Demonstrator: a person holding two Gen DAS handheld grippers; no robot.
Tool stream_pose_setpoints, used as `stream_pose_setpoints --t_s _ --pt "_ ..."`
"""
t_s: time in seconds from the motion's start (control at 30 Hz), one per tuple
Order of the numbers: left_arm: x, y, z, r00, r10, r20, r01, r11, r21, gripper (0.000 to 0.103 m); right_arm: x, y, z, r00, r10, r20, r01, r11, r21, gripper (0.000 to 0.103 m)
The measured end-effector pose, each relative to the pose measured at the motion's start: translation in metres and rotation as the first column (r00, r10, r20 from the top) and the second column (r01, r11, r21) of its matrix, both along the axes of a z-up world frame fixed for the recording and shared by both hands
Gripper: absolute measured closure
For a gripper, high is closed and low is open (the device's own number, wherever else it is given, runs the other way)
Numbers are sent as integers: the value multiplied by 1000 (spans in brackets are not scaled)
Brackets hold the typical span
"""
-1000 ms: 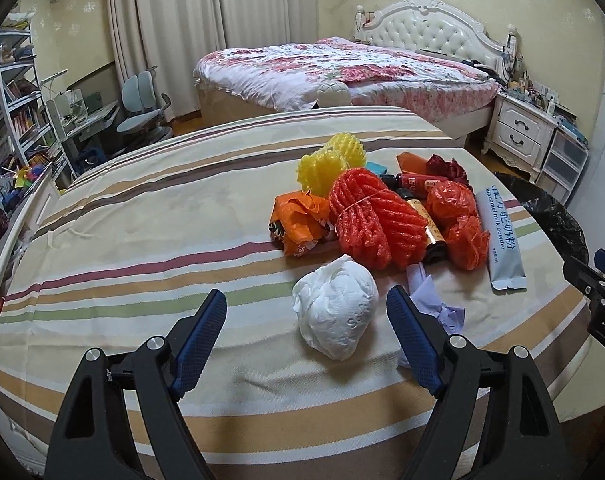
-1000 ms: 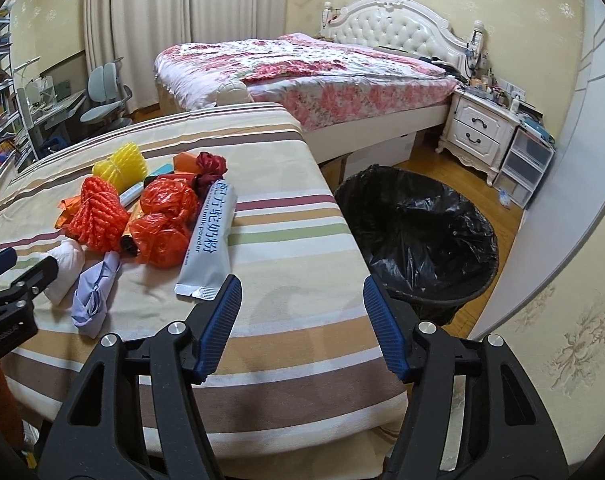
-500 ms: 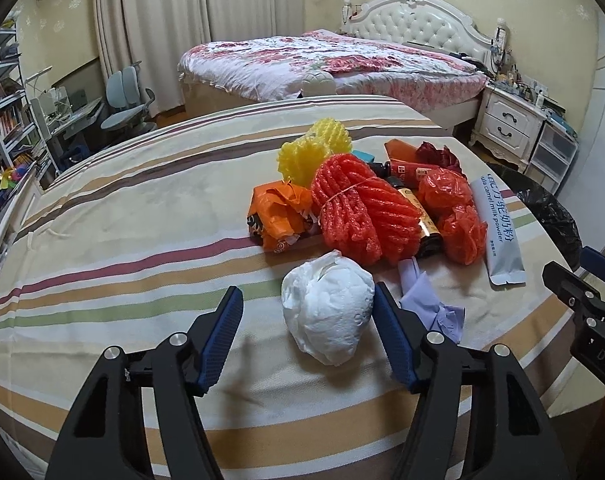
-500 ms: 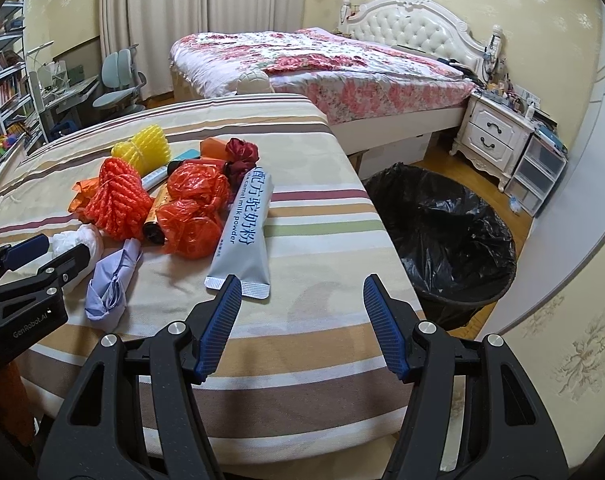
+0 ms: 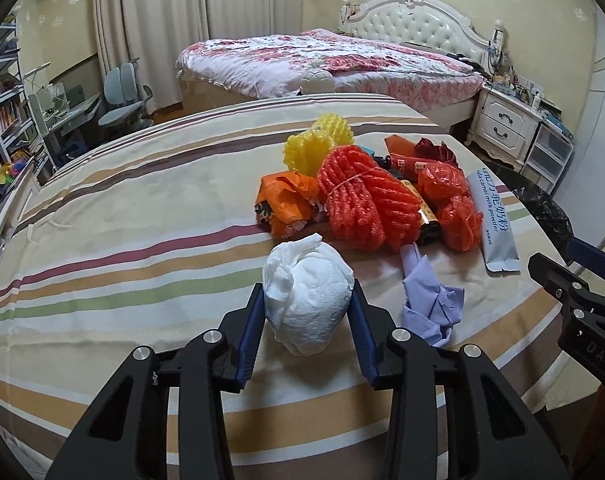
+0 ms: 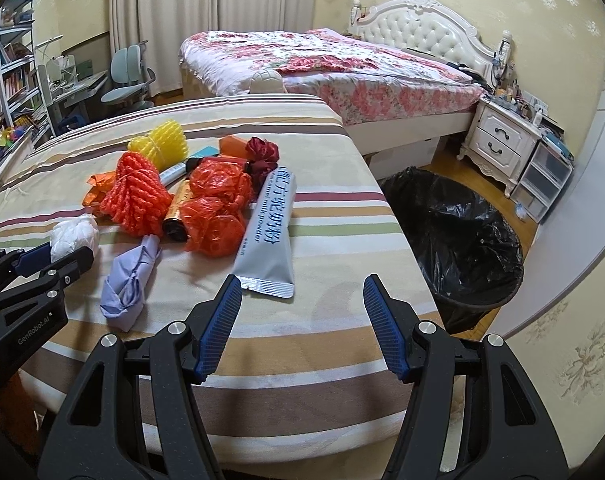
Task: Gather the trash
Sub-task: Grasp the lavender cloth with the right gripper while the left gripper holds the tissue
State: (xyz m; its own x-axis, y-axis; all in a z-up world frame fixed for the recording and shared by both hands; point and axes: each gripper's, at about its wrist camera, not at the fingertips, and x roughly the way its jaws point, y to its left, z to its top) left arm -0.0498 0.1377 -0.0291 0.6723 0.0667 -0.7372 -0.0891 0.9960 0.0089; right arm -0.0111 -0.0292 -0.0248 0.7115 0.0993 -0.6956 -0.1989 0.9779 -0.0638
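A crumpled white paper wad (image 5: 306, 296) lies on the striped tablecloth (image 5: 122, 272), in front of a trash pile. My left gripper (image 5: 307, 292) straddles the wad, jaws closing, both blue pads against its sides. The pile holds a red foam net (image 5: 362, 200), a yellow foam net (image 5: 314, 144), an orange wrapper (image 5: 286, 200), red plastic bags (image 5: 446, 192) and lilac crumpled paper (image 5: 426, 304). A grey milk powder sachet (image 6: 268, 232) lies at the pile's right. My right gripper (image 6: 302, 280) hovers open and empty just before the sachet's near end.
A round bin with a black liner (image 6: 454, 240) stands on the floor right of the table. Beyond it are a white nightstand (image 6: 498, 144) and a bed (image 6: 322, 60). A desk chair (image 6: 126, 80) and bookshelves (image 6: 14, 80) fill the far left.
The left jaws have narrowed from wide apart to touching both sides of the white wad. The right gripper has edged closer to the sachet, its jaws unchanged.
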Motion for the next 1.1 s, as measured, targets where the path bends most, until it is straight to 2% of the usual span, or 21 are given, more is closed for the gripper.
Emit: stream_pose_setpoints --t_s 0.43,0.6,0.77,0.83,0.9,0.93,1.1 --pt "-25 53 15 989 134 58 -137 990 42 62 -10 67 5 988 153 -16 -152 988 9 41" --pt "-33 67 18 983 167 79 -171 984 55 62 -13 92 -7 980 194 -45 -195 981 -21 41" --pt "-37 77 16 979 187 86 -192 980 58 62 -12 100 -22 978 190 -85 -195 980 -45 41" --pt "-38 79 16 978 189 84 -194 980 50 62 -11 98 -23 975 199 -95 -202 979 -19 47" --pt "-37 80 16 978 190 83 -194 980 44 62 -11 98 -22 973 207 -97 -209 978 -5 58" --pt "-35 79 15 979 188 82 -192 981 40 62 -11 98 -22 972 213 -98 -214 977 1 66" --pt "-35 73 17 981 173 87 -176 984 33 62 -16 92 -19 974 207 -87 -207 978 11 66"
